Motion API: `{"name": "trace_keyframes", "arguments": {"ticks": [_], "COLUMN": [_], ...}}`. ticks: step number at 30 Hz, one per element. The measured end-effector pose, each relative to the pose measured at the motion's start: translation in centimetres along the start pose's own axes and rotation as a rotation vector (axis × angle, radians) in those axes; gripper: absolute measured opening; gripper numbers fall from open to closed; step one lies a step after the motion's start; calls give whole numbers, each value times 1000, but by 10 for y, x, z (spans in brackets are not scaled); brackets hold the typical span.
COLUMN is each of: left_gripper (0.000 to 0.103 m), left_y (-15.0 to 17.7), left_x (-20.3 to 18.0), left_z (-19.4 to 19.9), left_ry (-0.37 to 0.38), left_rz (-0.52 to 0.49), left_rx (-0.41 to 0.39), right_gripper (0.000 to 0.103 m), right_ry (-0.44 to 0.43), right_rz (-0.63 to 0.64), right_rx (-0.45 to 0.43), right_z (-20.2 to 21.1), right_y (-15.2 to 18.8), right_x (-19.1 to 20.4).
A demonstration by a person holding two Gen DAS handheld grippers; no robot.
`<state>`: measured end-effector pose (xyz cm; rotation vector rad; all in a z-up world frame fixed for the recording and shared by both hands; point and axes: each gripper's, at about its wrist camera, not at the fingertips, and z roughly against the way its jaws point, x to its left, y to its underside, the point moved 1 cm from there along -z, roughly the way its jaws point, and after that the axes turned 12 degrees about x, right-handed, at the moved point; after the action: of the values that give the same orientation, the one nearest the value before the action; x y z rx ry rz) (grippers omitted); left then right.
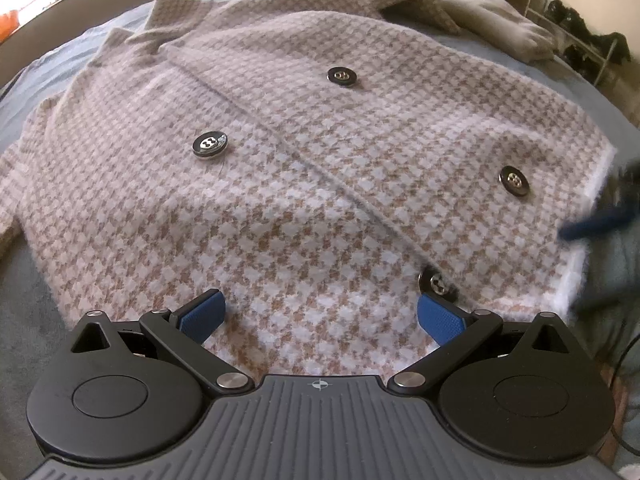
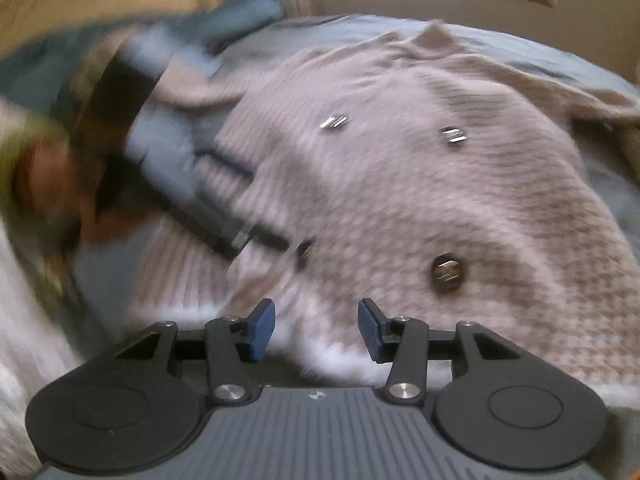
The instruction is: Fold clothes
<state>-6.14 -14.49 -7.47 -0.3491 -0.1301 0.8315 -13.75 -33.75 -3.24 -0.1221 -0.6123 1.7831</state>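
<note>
Houndstooth knit in pink, white and tan: a double-breasted jacket [image 1: 304,152] spread flat, front up, on a blue-grey bedsheet [image 1: 60,68], collar at the far end from both grippers.

Left gripper [image 1: 320,312] low over the near hem, blue pads [image 1: 202,312] wide apart, nothing between them but the cloth lying beneath; pads not pressing on anything. Ahead and left of it, one black metal-faced button [image 1: 210,144]; further ahead, a second button [image 1: 342,77]; just beside the right pad, a third [image 1: 437,281]; ahead to the right, a fourth [image 1: 514,181]. Far right, past the collar, a folded beige garment [image 1: 496,28] on the sheet. At the right edge of the jacket, a blurred dark blue shape, not identifiable.

Right gripper [image 2: 316,328] at the white-trimmed hem [image 2: 332,360], jaws partly apart, hem edge lying between them but not pinched. Left of it, heavily blurred, a hand [image 2: 52,184] carrying the other gripper over the jacket. Ahead to the right, a button [image 2: 447,272].
</note>
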Motion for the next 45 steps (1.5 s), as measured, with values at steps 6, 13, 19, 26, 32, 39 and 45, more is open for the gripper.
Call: {"name": "trace_keyframes", "arguments": {"ticks": [6,13,19,26,32,39,45], "left_gripper": [103,103,103,103,103,103,103], "left_y": [-2,-2,-1,-10,-16,-15,-16], "left_x": [-1,-8,-13,-9,-2,-2,-2], "left_z": [5,6,1,-5,-8,-11,-13], "left_ry": [38,58,85,143,183,195,199], "left_rz": [9,-4,-17,13,35,20,13], "left_rx": [-30,-53,-43,-28,-20,-22,-26], "right_gripper": [53,55,56,56,51,10,7], "right_ry": [-16,25,167,308,385,372,314], "right_rz": [-213,-122,-7,68,166,130,80], "right_rx": [-128,-120,-60,-91,-72,-79,-153], "right_z": [14,-33,-101,-162,-219,-234,-214], "right_y": [-63,-190,-285,-352,-386,-388,-395], "right_x": [-52,-55,-55,-57,-48,-61,-68]}}
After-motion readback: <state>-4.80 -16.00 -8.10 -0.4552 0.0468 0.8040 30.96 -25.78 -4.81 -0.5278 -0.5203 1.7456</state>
